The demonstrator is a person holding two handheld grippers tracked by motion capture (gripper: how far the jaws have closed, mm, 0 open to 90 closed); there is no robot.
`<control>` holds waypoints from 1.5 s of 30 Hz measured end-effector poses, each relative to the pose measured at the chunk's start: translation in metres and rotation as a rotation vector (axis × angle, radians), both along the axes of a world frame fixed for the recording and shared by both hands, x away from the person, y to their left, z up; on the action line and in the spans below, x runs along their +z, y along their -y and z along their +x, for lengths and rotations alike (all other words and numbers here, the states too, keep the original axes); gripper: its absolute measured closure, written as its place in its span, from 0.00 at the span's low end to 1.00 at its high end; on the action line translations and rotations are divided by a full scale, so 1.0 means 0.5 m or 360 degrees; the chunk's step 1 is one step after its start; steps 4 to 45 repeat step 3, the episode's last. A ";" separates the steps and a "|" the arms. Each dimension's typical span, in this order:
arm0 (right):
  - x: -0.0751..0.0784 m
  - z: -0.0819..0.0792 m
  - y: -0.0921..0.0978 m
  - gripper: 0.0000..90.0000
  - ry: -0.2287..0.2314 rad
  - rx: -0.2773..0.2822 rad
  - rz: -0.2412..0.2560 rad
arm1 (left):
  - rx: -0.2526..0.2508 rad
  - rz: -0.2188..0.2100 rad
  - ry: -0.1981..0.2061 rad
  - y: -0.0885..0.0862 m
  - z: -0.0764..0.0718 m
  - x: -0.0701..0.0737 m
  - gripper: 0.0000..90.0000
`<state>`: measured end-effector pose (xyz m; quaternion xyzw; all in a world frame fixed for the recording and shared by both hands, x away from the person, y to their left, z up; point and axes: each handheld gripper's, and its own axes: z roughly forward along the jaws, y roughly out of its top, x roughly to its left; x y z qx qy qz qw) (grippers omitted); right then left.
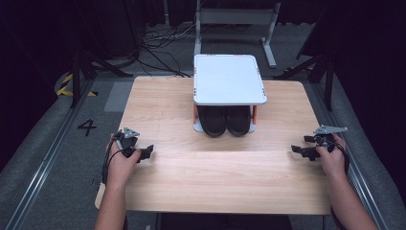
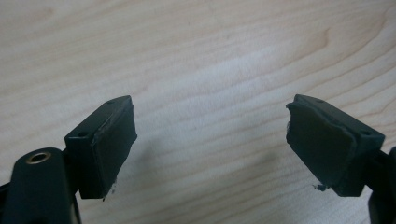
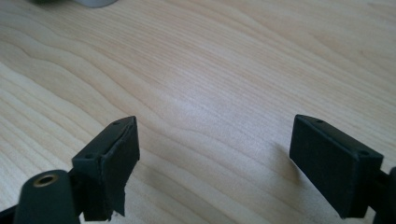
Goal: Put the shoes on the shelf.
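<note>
A pair of black shoes [image 1: 226, 120] stands side by side under a small white-topped rack [image 1: 229, 79] at the back middle of the wooden table [image 1: 215, 172]. My left gripper [image 1: 145, 153] rests at the table's left edge, held by a hand, jaws wide apart over bare wood, as the left gripper view [image 2: 210, 140] also shows. At the right edge my right gripper [image 1: 298, 150] is likewise open with nothing between its pads [image 3: 116, 163]. Both grippers sit well in front of the shoes, far apart from them.
Grey floor surrounds the table, with a painted "4" [image 1: 86, 126] at the left, cables [image 1: 163, 48] behind, and dark stand legs [image 1: 76, 76] on both sides. A metal frame [image 1: 237, 19] stands beyond the rack.
</note>
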<state>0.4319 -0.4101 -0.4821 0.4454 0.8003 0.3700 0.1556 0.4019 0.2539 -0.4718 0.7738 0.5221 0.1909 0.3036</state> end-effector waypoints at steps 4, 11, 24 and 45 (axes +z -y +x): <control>-0.001 0.001 -0.004 0.18 -0.0004 -0.0004 -0.0005 | -0.0011 -0.0004 -0.0026 0.004 0.000 0.000 0.19; -0.001 0.001 -0.004 0.18 -0.0004 -0.0004 -0.0005 | -0.0011 -0.0004 -0.0026 0.004 0.000 0.000 0.19; -0.001 0.001 -0.004 0.18 -0.0004 -0.0004 -0.0005 | -0.0011 -0.0004 -0.0026 0.004 0.000 0.000 0.19; -0.001 0.001 -0.004 0.18 -0.0004 -0.0004 -0.0005 | -0.0011 -0.0004 -0.0026 0.004 0.000 0.000 0.19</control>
